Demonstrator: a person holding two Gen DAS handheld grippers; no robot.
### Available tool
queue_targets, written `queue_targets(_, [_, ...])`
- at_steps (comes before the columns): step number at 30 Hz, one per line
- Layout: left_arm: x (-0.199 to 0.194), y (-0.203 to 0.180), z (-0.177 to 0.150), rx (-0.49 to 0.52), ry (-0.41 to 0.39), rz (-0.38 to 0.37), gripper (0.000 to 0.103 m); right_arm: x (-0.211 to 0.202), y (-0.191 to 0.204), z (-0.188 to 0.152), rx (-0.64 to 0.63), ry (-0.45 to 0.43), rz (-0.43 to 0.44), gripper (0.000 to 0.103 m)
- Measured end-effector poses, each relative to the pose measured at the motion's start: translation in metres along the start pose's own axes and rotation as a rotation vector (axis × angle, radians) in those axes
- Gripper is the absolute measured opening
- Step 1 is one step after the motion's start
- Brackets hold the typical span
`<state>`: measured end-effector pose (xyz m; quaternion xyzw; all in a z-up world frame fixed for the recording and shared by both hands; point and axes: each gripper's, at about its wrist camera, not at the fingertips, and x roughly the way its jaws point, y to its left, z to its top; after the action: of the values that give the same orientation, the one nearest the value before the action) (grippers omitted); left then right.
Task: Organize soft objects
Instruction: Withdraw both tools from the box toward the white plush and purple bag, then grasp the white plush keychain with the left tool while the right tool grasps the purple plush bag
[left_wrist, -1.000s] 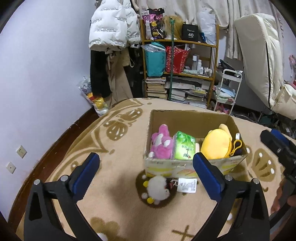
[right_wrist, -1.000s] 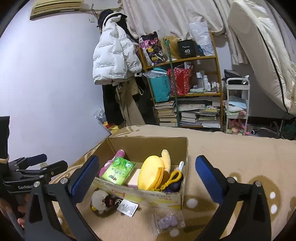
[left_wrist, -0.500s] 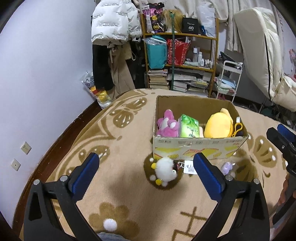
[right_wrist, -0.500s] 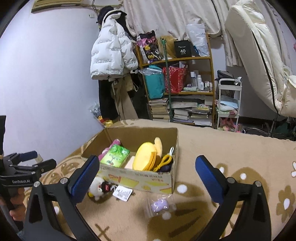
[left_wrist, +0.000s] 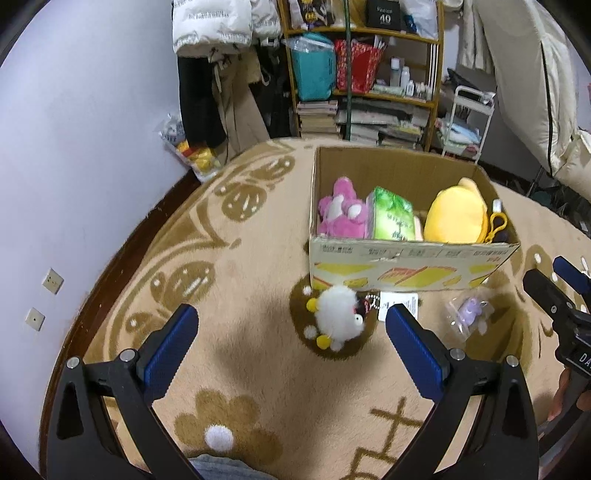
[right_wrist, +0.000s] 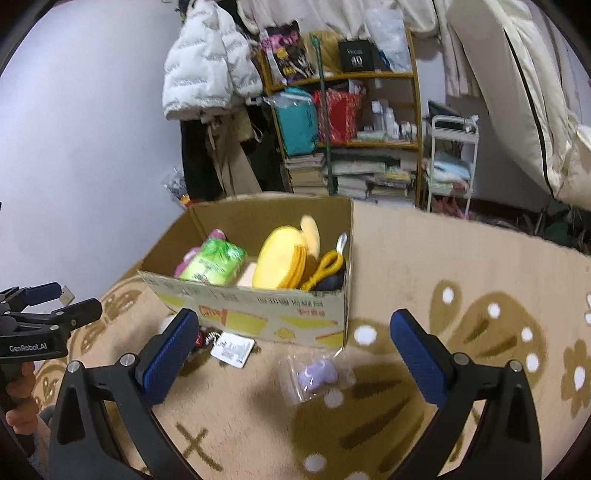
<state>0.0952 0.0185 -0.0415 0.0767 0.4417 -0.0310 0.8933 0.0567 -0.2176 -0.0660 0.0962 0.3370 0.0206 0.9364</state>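
Closer white plush (left_wrist: 338, 317), right-view-hidden

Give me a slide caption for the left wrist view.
Open left gripper above a white plush beside the cardboard box.

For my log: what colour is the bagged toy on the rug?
Pale purple toy; right wrist view shows it best.

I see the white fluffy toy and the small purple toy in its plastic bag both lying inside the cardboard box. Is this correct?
Not quite. Both the white fluffy toy and the bagged purple toy lie on the carpet in front of the cardboard box, not inside it; the left wrist view shows this.
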Motion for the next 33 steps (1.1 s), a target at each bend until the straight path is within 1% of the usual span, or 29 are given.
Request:
queue_targets(5, [0.015, 0.000, 0.003, -0.009, 0.028, -0.027, 0.100, 0.014, -0.003, -0.005, 0.019, 0.049, -0.016, 0.103])
queue_targets(8, [0.023, -0.001, 0.006, -0.014, 0.038, -0.036, 0.100, 0.023, -0.005, -0.008, 0.019, 0.093, -0.039, 0.103])
queue_targets(11, [0.031, -0.003, 0.009, -0.010, 0.051, -0.042, 0.100, 0.031, -0.009, -0.012, 0.034, 0.137, -0.044, 0.103])
queue_targets(15, [0.043, -0.006, 0.011, -0.021, 0.079, -0.059, 0.100, 0.038, -0.013, -0.014, 0.055, 0.155, -0.048, 0.103])
queue_targets(17, [0.047, -0.006, 0.012, -0.025, 0.090, -0.055, 0.100, 0.042, -0.014, -0.016, 0.059, 0.164, -0.050, 0.103])
queue_targets(19, [0.052, -0.007, 0.014, -0.022, 0.096, -0.052, 0.100, 0.047, -0.015, -0.017, 0.061, 0.173, -0.053, 0.103])
queue_targets(23, [0.062, -0.010, 0.016, -0.025, 0.126, -0.071, 0.100, 0.057, -0.013, -0.019, 0.048, 0.193, -0.062, 0.103])
queue_targets(29, [0.082, -0.013, 0.018, -0.032, 0.175, -0.076, 0.100, 0.076, -0.010, -0.026, 0.022, 0.246, -0.077, 0.103])
queue_targets(33, [0.090, -0.014, 0.019, -0.027, 0.187, -0.065, 0.100, 0.087, -0.011, -0.030, 0.019, 0.284, -0.079, 0.103])
